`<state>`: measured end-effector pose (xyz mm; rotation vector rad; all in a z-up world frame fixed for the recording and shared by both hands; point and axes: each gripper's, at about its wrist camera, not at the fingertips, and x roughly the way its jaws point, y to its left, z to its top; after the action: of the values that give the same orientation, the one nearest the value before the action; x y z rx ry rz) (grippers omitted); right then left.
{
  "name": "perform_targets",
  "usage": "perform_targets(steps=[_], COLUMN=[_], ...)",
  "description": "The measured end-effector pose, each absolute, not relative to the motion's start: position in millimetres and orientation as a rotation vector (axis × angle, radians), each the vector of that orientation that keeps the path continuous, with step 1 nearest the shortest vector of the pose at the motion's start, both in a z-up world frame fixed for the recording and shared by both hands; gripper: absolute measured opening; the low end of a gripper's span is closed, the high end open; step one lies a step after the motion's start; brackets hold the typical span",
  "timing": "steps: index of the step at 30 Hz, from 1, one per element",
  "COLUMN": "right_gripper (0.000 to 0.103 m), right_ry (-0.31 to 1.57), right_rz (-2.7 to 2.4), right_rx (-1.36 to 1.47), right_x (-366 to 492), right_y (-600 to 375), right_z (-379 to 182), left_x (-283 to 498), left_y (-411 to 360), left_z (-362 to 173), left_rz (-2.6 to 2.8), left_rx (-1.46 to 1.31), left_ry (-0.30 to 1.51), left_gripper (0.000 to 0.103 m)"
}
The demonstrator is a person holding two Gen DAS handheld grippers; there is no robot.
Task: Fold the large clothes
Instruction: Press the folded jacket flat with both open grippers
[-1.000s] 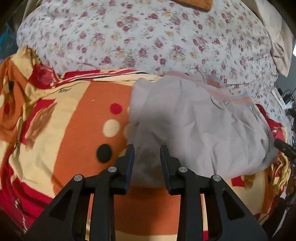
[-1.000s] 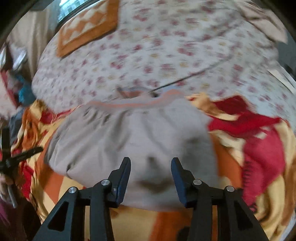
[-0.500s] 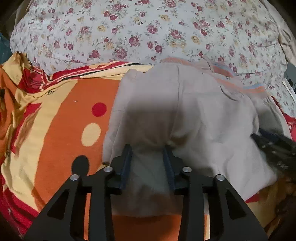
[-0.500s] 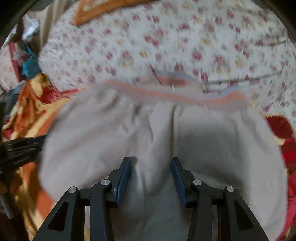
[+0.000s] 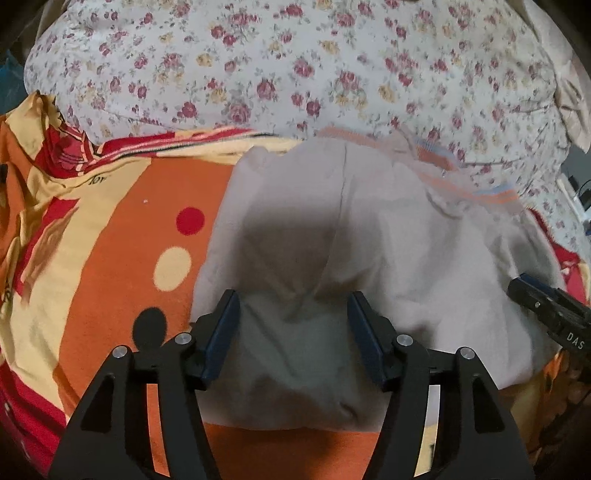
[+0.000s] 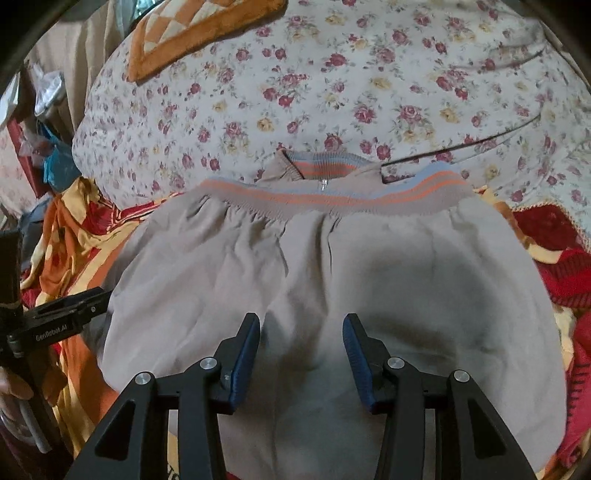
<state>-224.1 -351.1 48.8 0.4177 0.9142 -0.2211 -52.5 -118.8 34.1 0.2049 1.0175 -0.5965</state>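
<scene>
A beige jacket (image 5: 332,229) with an orange and blue striped hem band (image 6: 332,197) lies folded on an orange patterned blanket (image 5: 122,229). It also shows in the right wrist view (image 6: 369,280). My left gripper (image 5: 293,314) is open and empty, low over the jacket's near left part. My right gripper (image 6: 301,339) is open and empty, low over the jacket's near middle. The right gripper shows at the left view's right edge (image 5: 546,310). The left gripper shows at the right view's left edge (image 6: 62,314).
A floral sheet (image 5: 295,62) covers the bed beyond the jacket. An orange checked mat (image 6: 192,33) lies at the far left. A red crumpled part of the blanket (image 6: 554,236) lies right of the jacket. Clutter (image 6: 44,155) stands past the bed's left edge.
Both grippers moved forward over the jacket. The left gripper's jaws opened wider. The jacket now lies flatter, with its striped band straight across the far edge.
</scene>
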Motion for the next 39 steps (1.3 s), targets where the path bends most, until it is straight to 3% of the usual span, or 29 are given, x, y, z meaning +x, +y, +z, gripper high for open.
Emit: perform_targets(steps=[9, 15, 25, 34, 39], right_gripper=[0.045, 0.054, 0.054, 0.055, 0.059], right_ry=[0.944, 0.93, 0.85, 0.931, 0.939], right_rz=[-0.211, -0.103, -0.087, -0.152, -0.165], right_rx=[0.431, 0.448, 0.458, 0.474, 0.433], right_x=[-214, -218, -234, -218, -216], right_y=[-349, -354, -355, -357, -351], right_z=[23, 16, 46, 21, 21], left_x=[-47, -49, -64, -60, -62], left_y=[-121, -124, -125, -152, -156], left_z=[22, 19, 56, 18, 17], left_rz=[-0.607, -0.597, -0.61, -0.59, -0.598], left_rx=[0.174, 0.214, 0.067, 0.109, 0.122], left_ry=[1.081, 1.086, 1.03, 1.124, 1.117], left_gripper=[0.069, 0.07, 0.07, 0.07, 0.078])
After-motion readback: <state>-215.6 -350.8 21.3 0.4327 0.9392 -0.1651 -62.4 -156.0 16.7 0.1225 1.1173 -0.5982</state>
